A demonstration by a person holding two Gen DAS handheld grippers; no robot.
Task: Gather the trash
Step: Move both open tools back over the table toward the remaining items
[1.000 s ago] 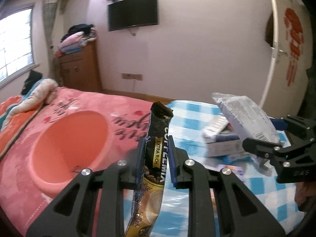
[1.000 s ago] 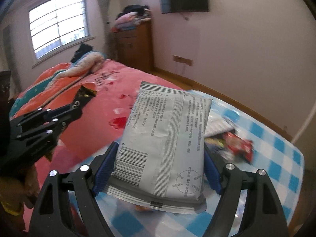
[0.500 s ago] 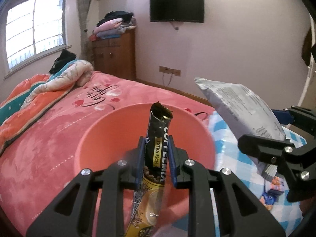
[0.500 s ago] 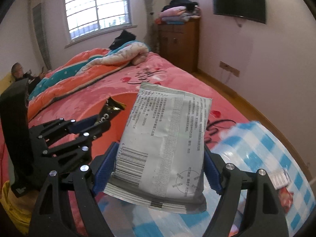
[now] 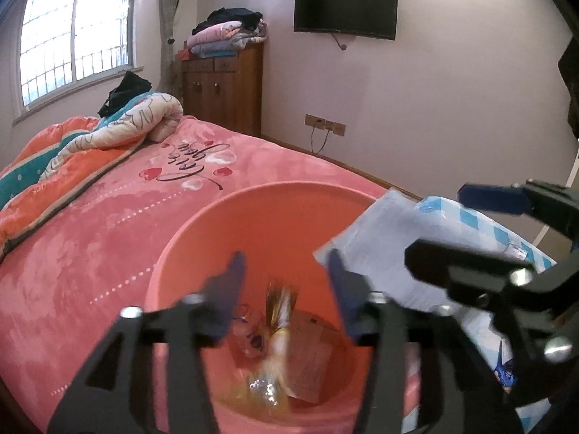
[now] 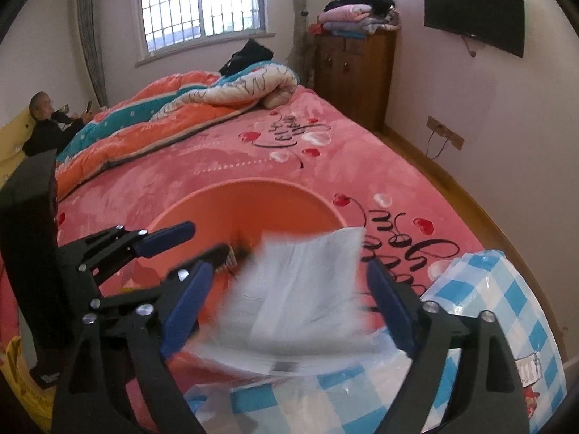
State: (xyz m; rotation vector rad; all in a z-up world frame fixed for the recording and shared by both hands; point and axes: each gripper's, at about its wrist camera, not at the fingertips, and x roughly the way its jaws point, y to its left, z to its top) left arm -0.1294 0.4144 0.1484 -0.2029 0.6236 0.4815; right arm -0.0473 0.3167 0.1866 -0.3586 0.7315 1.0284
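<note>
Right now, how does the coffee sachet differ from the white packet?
The coffee sachet is down inside the pink bin, clear of the open left gripper. The white packet sits between the right gripper fingers, above the bin's rim; whether they grip it is unclear. The sachet is a narrow gold stick; the packet is broad, flat and pale grey. Both are motion-blurred.
</note>
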